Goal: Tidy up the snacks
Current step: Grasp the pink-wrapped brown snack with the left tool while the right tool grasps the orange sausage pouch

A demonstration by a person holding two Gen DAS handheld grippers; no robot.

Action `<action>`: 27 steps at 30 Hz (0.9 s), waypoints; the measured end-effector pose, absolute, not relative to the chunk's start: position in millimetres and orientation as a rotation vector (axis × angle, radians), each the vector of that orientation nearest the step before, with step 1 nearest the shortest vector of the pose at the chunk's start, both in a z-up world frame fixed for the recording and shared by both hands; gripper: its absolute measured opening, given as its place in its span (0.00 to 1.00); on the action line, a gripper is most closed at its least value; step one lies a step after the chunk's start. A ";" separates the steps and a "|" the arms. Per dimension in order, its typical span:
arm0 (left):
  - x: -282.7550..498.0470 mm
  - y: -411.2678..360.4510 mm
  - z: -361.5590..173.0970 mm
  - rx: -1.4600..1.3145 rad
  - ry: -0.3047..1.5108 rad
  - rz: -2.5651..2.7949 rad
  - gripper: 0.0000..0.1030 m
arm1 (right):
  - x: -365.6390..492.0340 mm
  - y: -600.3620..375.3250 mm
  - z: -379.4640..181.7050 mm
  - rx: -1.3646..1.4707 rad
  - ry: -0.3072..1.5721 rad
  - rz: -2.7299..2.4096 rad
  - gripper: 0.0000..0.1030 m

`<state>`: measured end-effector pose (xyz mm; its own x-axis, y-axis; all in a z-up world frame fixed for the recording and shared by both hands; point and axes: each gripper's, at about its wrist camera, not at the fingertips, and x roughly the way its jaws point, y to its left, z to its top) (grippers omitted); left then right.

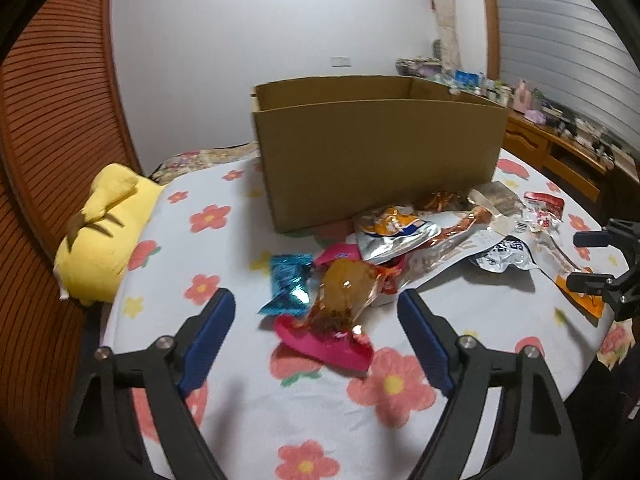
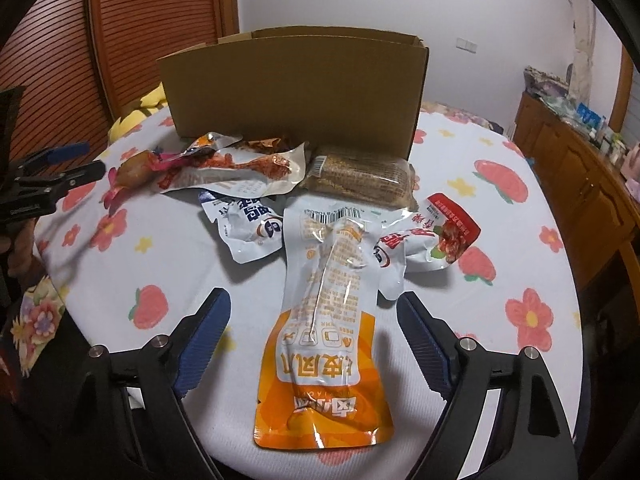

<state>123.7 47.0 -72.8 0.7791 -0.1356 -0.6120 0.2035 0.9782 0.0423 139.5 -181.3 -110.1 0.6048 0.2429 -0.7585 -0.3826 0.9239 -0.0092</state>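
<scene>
While empty, left claw (image 1: pixel 316 312) and right claw (image 2: pixel 314 316) wide apart over snack packets (image 2: pixel 324 320).

The cardboard box (image 1: pixel 380 160) hides its own inside, and the dresser clutter (image 1: pixel 560 108) is too blurred to identify.

I'm looking at a bed sheet (image 1: pixel 224 360) printed with pink flowers and strawberries. Far on it stands an open cardboard box (image 1: pixel 380 160); just in front sprawl the snack packets (image 1: pixel 400 248), overlapping. Nearest me lies an orange-and-white pouch (image 2: pixel 324 360). Far left, a yellow pillow (image 1: pixel 100 236) rests at the edge.
</scene>
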 end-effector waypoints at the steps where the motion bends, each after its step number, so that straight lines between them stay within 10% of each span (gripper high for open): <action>1: 126.3 45.6 -72.4 0.110 0.656 -0.194 0.72 | 140.0 -180.5 -110.2 -0.181 0.849 0.367 0.85; 12: 159.0 31.8 -76.1 0.133 0.754 -0.277 0.45 | 141.9 -175.5 -116.5 -0.206 0.879 0.384 0.85; 27: 174.0 25.5 -88.5 0.153 0.864 -0.321 0.59 | 144.7 -175.5 -123.8 -0.210 0.896 0.375 0.85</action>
